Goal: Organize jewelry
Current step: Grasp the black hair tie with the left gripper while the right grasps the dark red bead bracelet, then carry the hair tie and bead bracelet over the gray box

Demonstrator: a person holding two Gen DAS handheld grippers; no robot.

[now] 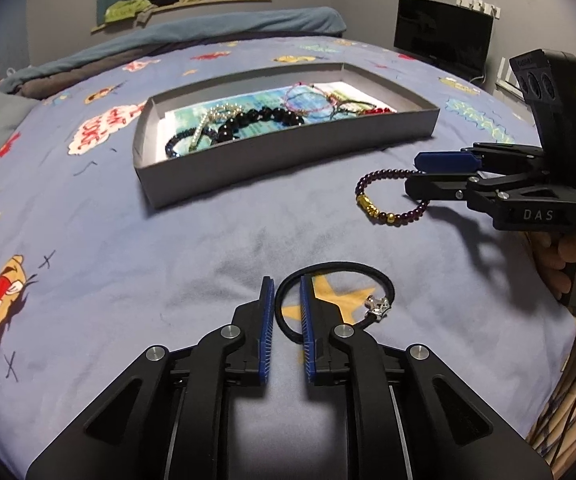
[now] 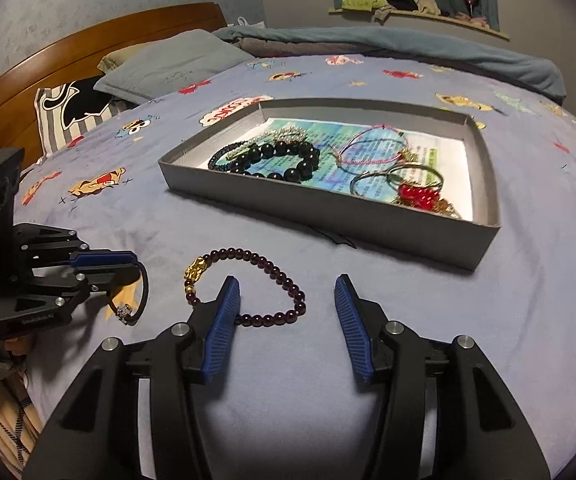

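A grey tray (image 1: 288,160) (image 2: 328,216) on the bed holds several bracelets: black beads (image 1: 264,118) (image 2: 284,160), pearls, pink cord, red beads (image 2: 418,196). A black cord bracelet with a silver charm (image 1: 384,284) (image 2: 138,304) lies on the sheet; my left gripper (image 1: 287,312) (image 2: 128,264) straddles its left side, jaws narrowly apart, not clamped. A purple bead bracelet with gold beads (image 1: 372,204) (image 2: 272,272) lies on the sheet. My right gripper (image 2: 286,312) (image 1: 416,172) is open, its left finger over the bracelet's near strand.
The blue cartoon-print bedsheet (image 1: 128,260) covers the bed. Pillows (image 2: 160,68) and a wooden headboard (image 2: 88,48) are at the far left of the right wrist view. A dark monitor (image 1: 442,34) stands beyond the bed. A folded blanket (image 2: 408,44) lies along the far edge.
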